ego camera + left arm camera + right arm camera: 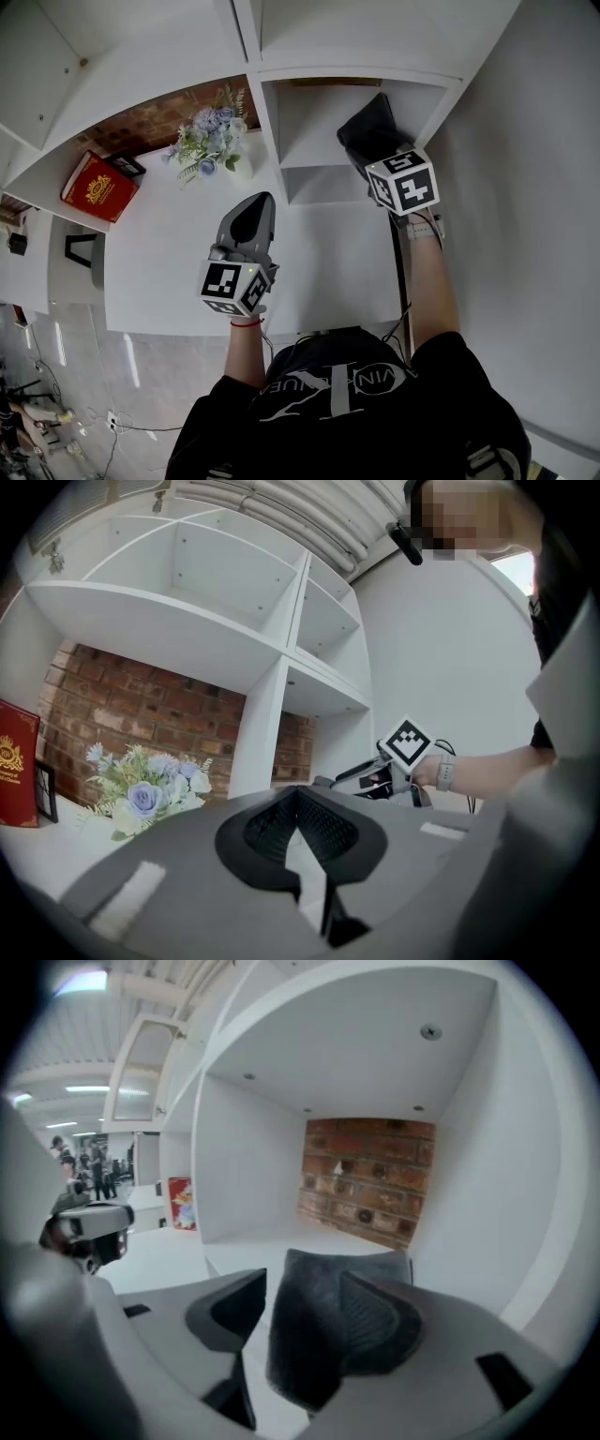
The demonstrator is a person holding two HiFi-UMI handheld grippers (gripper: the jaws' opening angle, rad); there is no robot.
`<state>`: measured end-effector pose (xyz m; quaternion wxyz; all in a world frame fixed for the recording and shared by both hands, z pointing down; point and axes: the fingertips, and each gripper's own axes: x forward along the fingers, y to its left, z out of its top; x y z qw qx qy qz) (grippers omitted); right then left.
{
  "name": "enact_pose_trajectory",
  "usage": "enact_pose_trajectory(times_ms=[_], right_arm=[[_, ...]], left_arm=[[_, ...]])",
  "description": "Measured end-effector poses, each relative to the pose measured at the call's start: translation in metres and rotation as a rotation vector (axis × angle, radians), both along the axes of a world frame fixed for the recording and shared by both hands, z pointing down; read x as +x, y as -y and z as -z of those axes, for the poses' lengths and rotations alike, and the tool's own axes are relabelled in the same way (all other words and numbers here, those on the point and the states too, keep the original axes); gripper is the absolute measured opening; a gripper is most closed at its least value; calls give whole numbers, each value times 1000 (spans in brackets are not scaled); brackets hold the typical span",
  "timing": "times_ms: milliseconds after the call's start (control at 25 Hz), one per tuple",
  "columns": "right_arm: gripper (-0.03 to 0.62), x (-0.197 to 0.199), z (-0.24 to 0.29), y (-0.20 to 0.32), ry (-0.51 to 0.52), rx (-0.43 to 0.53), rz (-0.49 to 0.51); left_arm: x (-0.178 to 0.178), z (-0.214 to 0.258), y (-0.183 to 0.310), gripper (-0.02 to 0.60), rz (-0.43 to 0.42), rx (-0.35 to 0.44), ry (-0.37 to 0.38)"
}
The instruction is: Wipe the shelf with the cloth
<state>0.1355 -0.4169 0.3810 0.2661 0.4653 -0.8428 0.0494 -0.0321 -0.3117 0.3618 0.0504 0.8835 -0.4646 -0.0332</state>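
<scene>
- The right hand-held gripper (305, 1283) is released: its jaws stand apart with the cloth (314, 1335) between them.
- The dark grey cloth leans on the right jaw, and a thin gap shows between it and the left jaw, so no pad presses on it.
- The cloth's far edge points into the shelf (323, 117). I cannot tell whether it touches the white board below it.
- This hand-held gripper reaches into the lower right compartment (281, 1147), tilted a little downward.
- A brick wall (370, 1180) closes the back of that compartment, and white panels form its sides and top.
- The cube (405, 181) with square markers sits at the rear of the right hand-held gripper, just outside the compartment's mouth. Behind it is a wrist with a watch (424, 228).
- The left hand-held gripper (298, 794) is clenched, its jaw tips together with nothing between them.
- It hangs level over the white desk (319, 262), well apart from the right one, and points toward the upright divider of the shelf.
- Its own marker cube (232, 286) faces the person.
- Flowers (211, 141), pale blue and white, stand on the desk in the wider opening to the left of the divider, near the brick wall.
- A red book (98, 187) with gold print stands further left on the desk, well apart from the flowers.
- The upper compartments of the shelf are white inside.
</scene>
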Motion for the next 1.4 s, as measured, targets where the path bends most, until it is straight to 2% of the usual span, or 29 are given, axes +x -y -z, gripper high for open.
enact_pose_trajectory(times_ms=[40,80,200,320,400,520,640,960,1120,1400], right_arm=[[221,-3,2,-6,-22,5,48],[253,-4,-1,-10,-91,7,92],[282,-2,-31,-13,-394,-29,176],[284,2,-54,-10,-598,-5,152],[284,0,-57,-8,-675,43,124],[261,-15,-52,-9,-680,106,121],[232,-44,-49,-15,-659,150,163],[164,-110,-47,-23,-696,248,261],[140,-118,-46,-24,-726,273,275],[81,-118,-38,-33,-691,275,303]], left_arm=[[0,0,0,11,-1,0,-2],[0,1,1,11,-3,1,-4],[1,0,0,11,-6,0,-6],[-1,-1,-4,11,-5,-2,-3],[-6,-1,-6,11,7,-3,-2],[-17,-2,-10,11,36,-7,-4],[-26,-5,-13,11,60,-13,-5],[-54,-3,-26,11,132,-10,-1],[-65,-3,-33,11,162,-11,1],[-71,0,-39,11,181,-4,1]])
